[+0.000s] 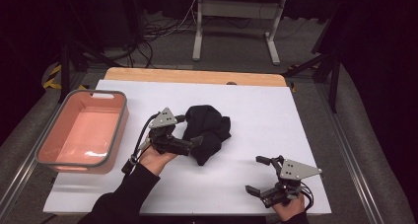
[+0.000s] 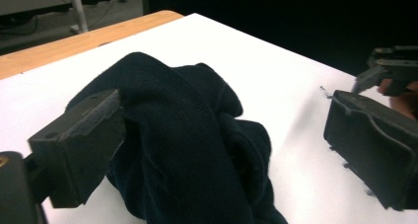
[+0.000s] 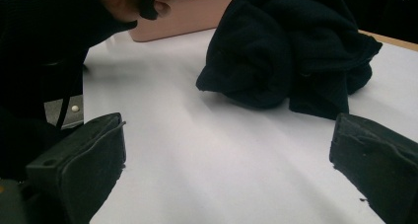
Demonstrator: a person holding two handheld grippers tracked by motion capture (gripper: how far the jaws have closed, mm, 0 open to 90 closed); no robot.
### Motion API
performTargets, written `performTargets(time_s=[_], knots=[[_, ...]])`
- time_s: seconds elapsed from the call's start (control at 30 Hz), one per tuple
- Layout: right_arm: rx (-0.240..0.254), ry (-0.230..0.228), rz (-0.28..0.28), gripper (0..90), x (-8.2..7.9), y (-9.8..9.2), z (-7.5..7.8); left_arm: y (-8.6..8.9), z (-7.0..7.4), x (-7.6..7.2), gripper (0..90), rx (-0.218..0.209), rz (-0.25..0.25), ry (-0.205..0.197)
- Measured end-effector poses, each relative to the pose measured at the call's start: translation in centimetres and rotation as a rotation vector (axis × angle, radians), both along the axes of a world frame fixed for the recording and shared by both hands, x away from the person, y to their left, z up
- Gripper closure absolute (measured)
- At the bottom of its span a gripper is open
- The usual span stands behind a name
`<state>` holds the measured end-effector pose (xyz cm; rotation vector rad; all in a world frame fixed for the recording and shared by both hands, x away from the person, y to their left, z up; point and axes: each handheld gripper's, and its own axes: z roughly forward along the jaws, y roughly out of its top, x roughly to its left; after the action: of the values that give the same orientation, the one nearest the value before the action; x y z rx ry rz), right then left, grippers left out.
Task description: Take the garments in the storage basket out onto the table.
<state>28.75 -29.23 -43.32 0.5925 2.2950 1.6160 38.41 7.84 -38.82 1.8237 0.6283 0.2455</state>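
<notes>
Left gripper (image 1: pixel 197 141) open at cloth (image 1: pixel 209 130) edge

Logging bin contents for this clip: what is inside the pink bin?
The pink bin shows a bare pink floor with nothing lying in it, seen from the high view. The strip just inside its near wall is hidden. The dark cloth lies outside it.

One dark cloth bundle (image 1: pixel 207 131), one pink bin (image 1: pixel 82 130), two hand-held grippers, one white table (image 1: pixel 266 115).
</notes>
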Motion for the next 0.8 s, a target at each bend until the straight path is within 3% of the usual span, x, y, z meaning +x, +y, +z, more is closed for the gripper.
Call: performTargets(time_s=[0.13, 0.17, 0.27, 0.4, 0.6, 0.8], knots=[[0.001, -0.002, 0.0, 1.2, 0.0, 0.0, 0.0, 0.4, 0.4, -0.5, 0.1, -0.005, 0.005, -0.008], [0.001, -0.001, 0.0, 1.2, 0.0, 0.0, 0.0, 0.8, 0.5, -0.5, 0.1, -0.015, -0.028, 0.008], [0.001, 0.0, 0.0, 1.2, 0.0, 0.0, 0.0, 1.3, 0.6, -0.6, 0.2, -0.035, -0.045, 0.034], [0.002, -0.001, 0.0, 1.2, 0.0, 0.0, 0.0, 2.4, 0.9, -1.0, 0.1, -0.036, -0.06, 0.031], [0.002, 0.001, 0.0, 1.2, 0.0, 0.0, 0.0, 4.2, 1.2, -1.9, 0.1, -0.06, -0.048, 0.031], [0.002, 0.002, 0.0, 1.2, 0.0, 0.0, 0.0, 5.7, 1.2, -2.8, 0.1, -0.026, -0.042, 0.011]])
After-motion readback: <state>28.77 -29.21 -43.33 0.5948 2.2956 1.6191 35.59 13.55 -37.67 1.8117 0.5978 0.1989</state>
